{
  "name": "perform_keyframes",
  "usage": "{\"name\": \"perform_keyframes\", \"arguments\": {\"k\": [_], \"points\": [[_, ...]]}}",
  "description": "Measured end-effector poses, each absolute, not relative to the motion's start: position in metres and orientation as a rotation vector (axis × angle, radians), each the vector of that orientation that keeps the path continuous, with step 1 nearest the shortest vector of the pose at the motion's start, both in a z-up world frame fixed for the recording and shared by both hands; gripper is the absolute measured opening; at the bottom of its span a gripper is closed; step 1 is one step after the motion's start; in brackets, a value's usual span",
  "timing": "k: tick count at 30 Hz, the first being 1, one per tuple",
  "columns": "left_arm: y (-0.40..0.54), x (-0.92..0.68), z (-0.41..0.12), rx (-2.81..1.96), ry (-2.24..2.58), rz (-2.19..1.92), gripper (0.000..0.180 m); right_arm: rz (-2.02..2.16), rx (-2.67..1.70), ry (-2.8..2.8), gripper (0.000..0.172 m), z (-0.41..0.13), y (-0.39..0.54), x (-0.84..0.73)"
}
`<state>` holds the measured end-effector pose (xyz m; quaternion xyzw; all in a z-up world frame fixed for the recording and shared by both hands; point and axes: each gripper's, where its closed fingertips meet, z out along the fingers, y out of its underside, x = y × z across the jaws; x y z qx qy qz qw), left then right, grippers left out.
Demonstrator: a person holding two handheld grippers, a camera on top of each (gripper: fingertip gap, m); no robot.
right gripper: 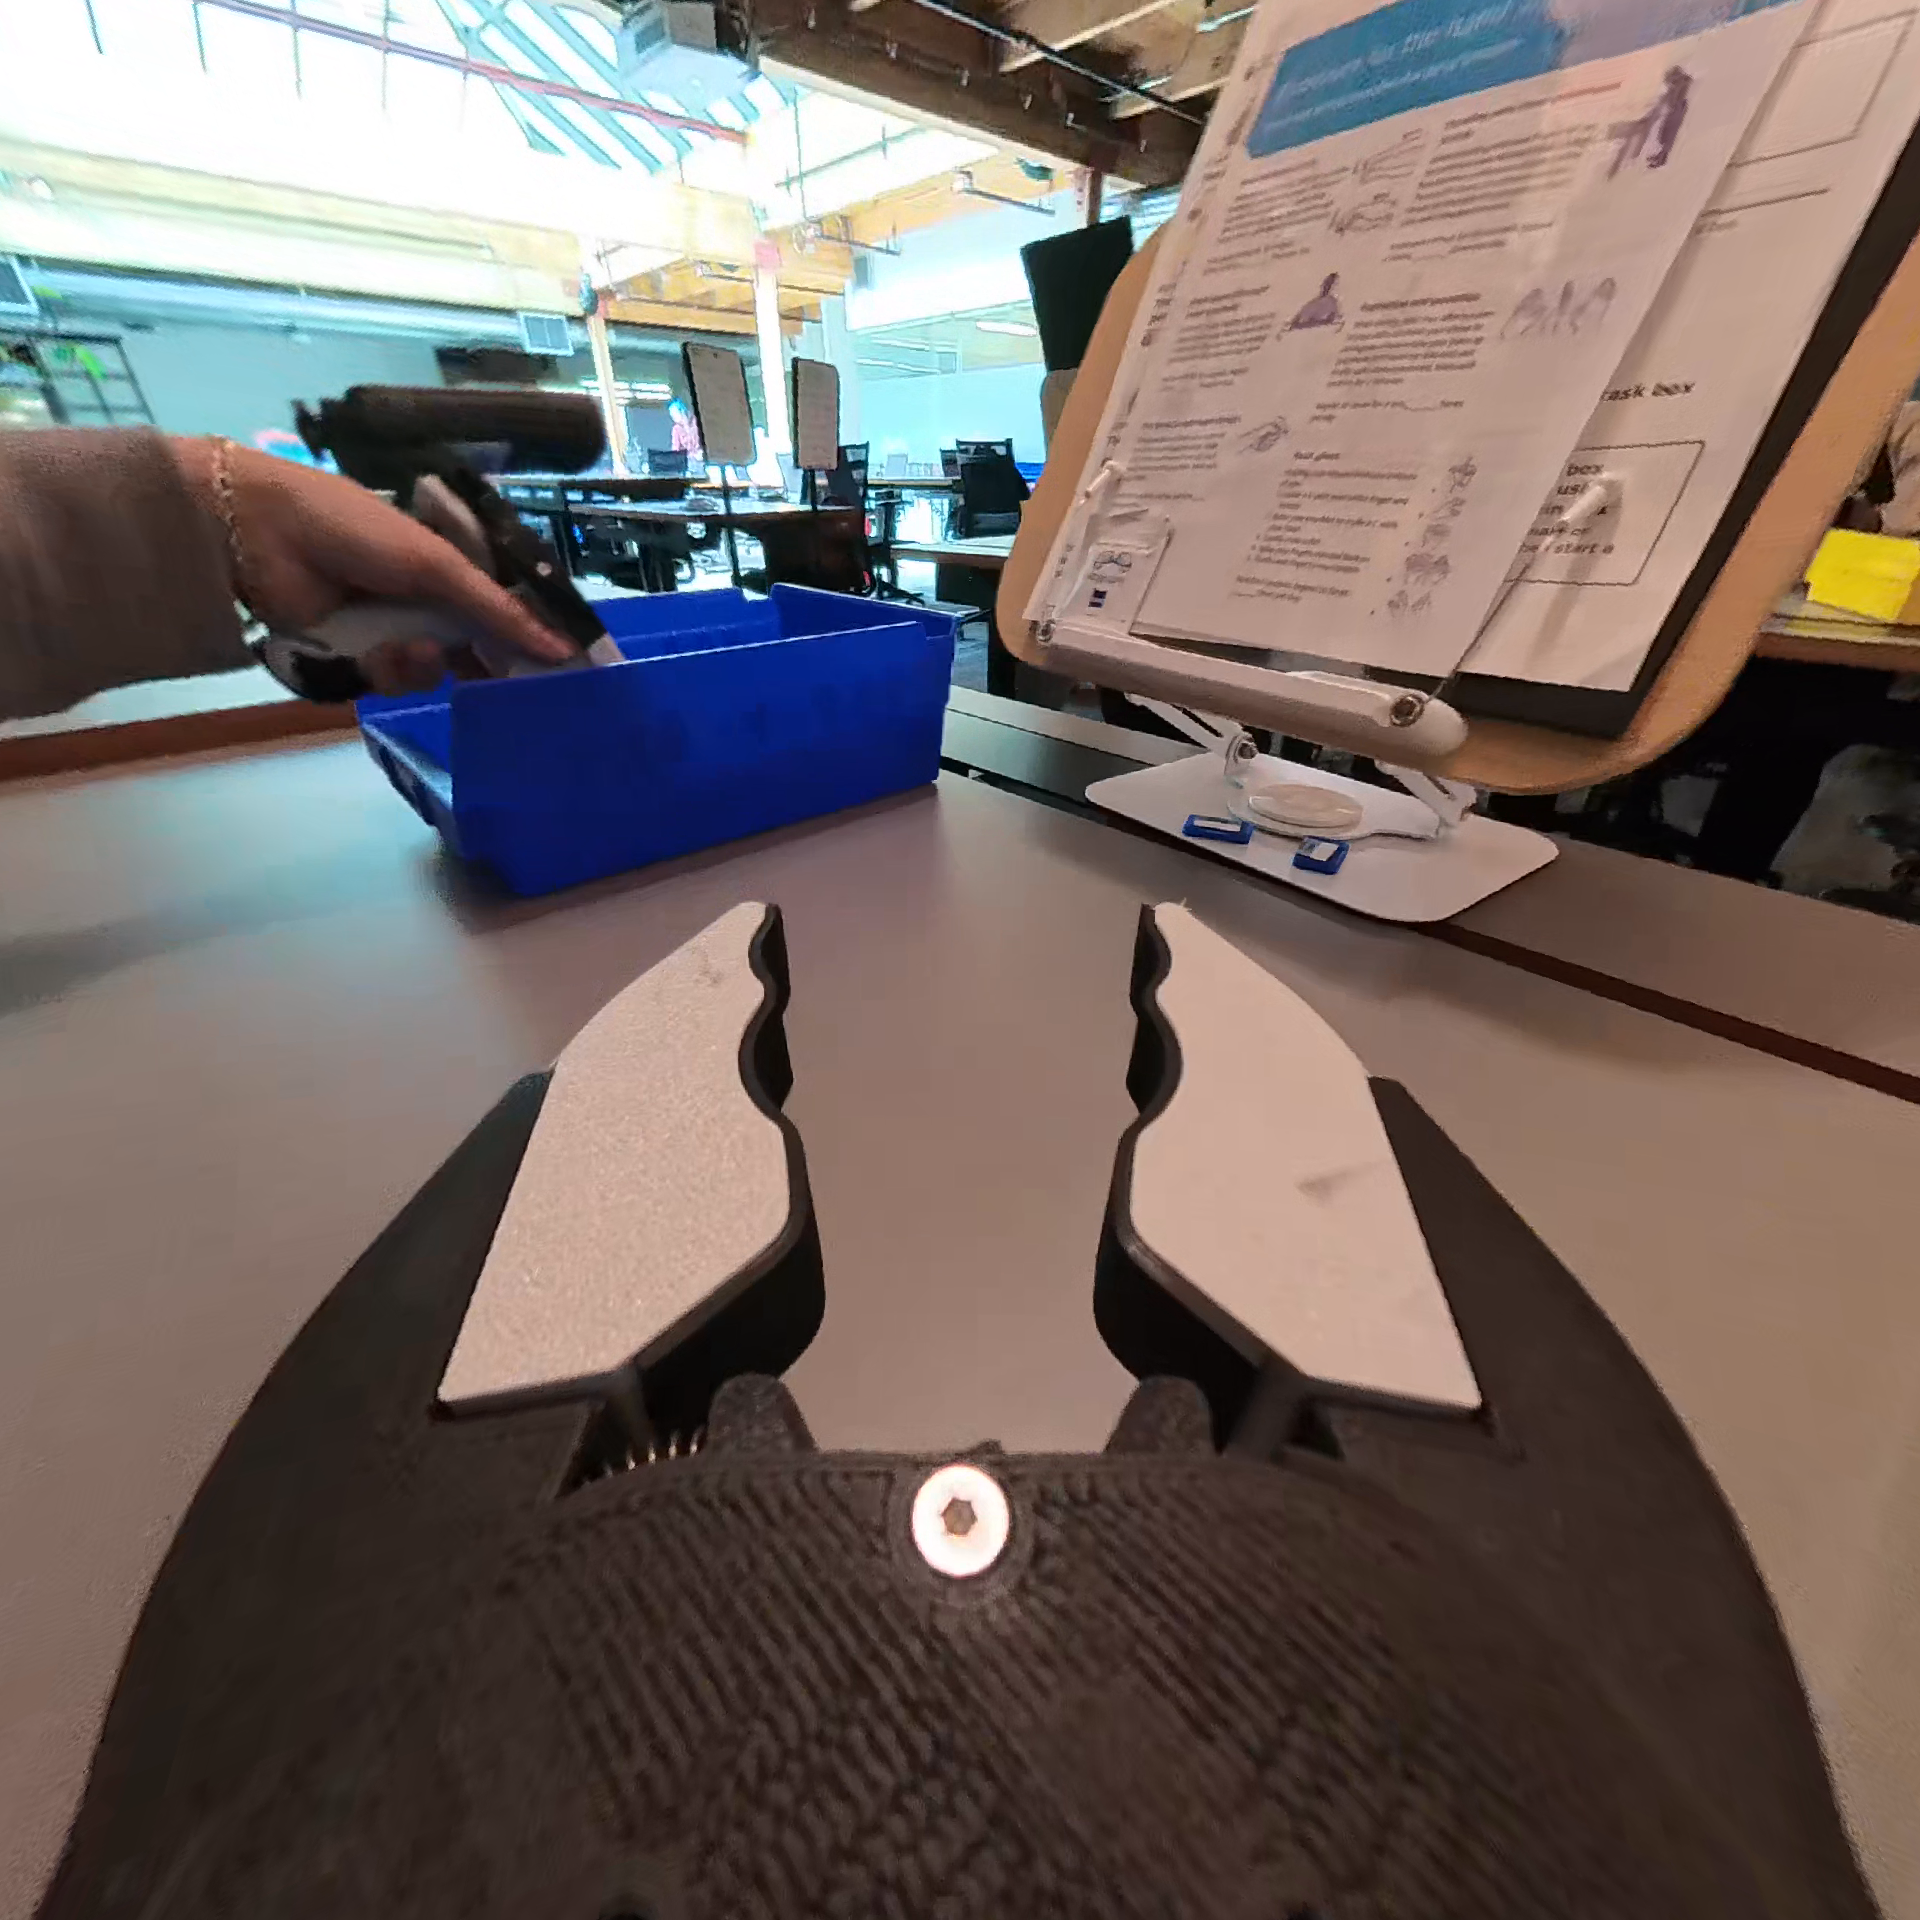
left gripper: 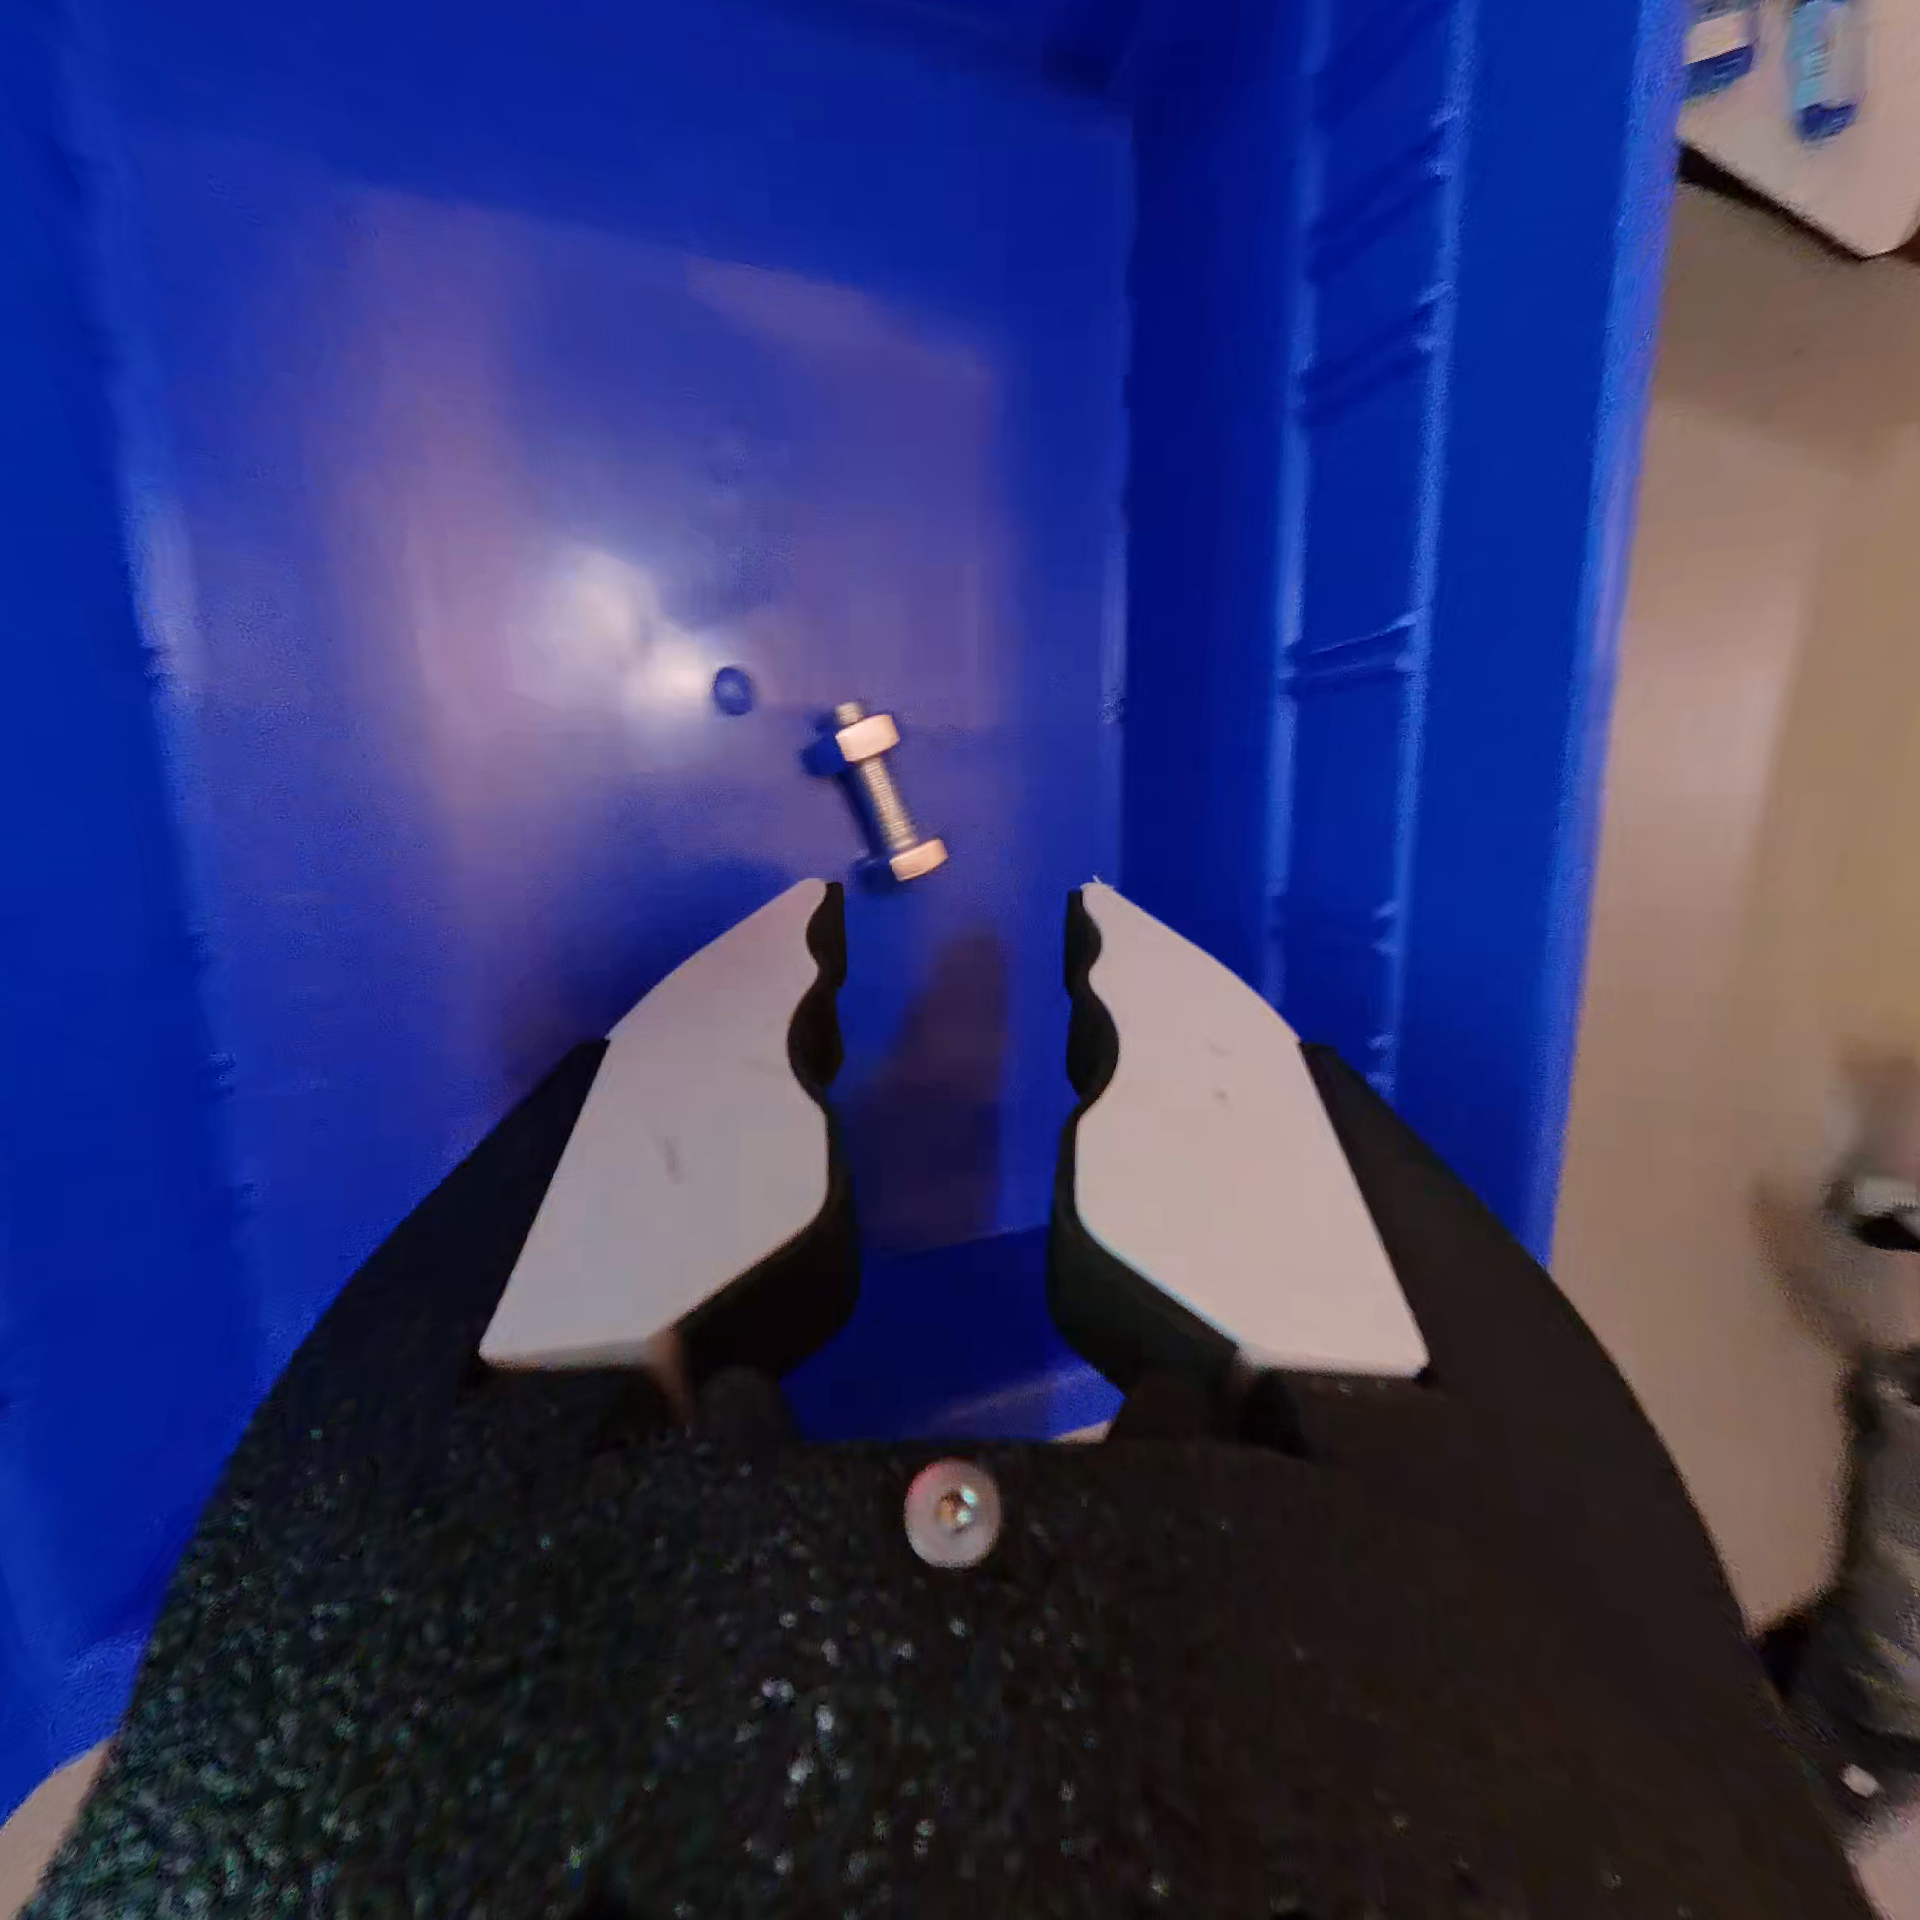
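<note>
A silver bolt with a nut [left gripper: 883, 792] lies on the floor of a blue plastic bin [left gripper: 520, 468]. My left gripper [left gripper: 956, 904] is open and empty inside the bin, its tips just short of the bolt's head. In the right wrist view the blue bin [right gripper: 686, 727] stands on the grey table [right gripper: 935, 987], and the left gripper [right gripper: 540, 603], held by a hand, reaches down into it. My right gripper [right gripper: 956, 925] is open and empty, low over the table in front of the bin.
A wooden document stand [right gripper: 1455, 416] with printed sheets stands on a white base [right gripper: 1351, 842] at the right, with two small blue items on the base. The bin's ribbed right wall [left gripper: 1351, 623] rises beside my left gripper. Desks and chairs fill the room behind.
</note>
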<state>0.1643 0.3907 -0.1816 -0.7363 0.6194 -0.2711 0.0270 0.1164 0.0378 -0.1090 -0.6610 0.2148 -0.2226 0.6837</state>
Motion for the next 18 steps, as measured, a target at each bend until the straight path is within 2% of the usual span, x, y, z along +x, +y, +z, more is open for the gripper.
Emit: {"name": "perform_keyframes", "arguments": {"k": [1, 10, 18], "points": [[0.389, 0.168, -0.184, -2.291, 1.907, -0.834, 0.039, -0.509, -1.487, 0.465, 0.063, -0.109, 0.039, 0.115], [0.396, 0.178, -0.217, -2.518, 1.742, -0.616, 0.014, -0.497, -1.486, 0.454, 0.061, -0.108, 0.039, 0.114], [0.398, 0.176, -0.216, -2.421, 1.787, -0.611, 0.009, -0.511, -1.502, 0.425, 0.059, -0.109, 0.042, 0.111]]}}
